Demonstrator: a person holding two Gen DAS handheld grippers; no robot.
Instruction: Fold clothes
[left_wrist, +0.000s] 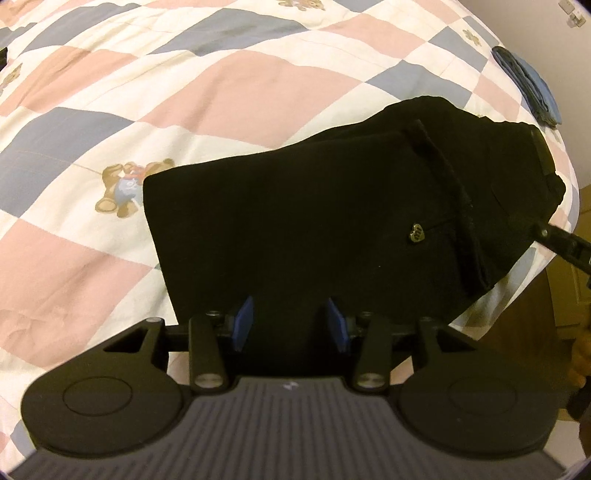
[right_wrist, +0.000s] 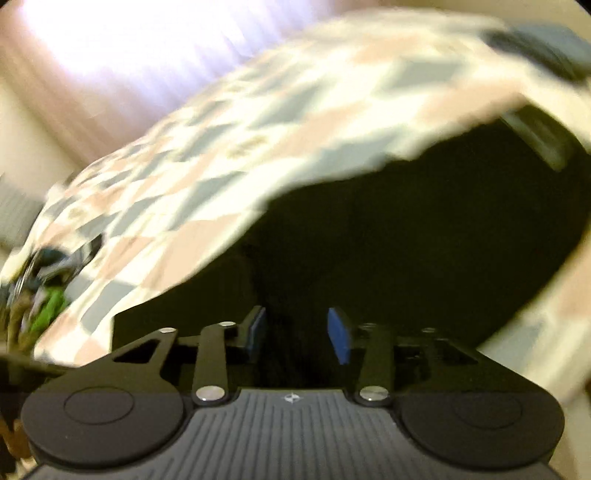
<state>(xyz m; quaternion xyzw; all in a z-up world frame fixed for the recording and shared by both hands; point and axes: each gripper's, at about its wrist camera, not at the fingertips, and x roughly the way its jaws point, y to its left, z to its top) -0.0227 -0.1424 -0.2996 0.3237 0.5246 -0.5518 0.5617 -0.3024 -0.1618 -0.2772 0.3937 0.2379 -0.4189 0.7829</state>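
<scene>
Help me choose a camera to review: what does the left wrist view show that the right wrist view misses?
Left wrist only: a small metal charm on the black garment, a teddy bear print and folded blue clothing. Right wrist only, blurred: bright curtains and a green heap. Both: the garment on the checked quilt.

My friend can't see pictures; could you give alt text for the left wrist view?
A folded black garment lies on a pink, blue and white checked quilt, with the left gripper open just above its near edge.
</scene>
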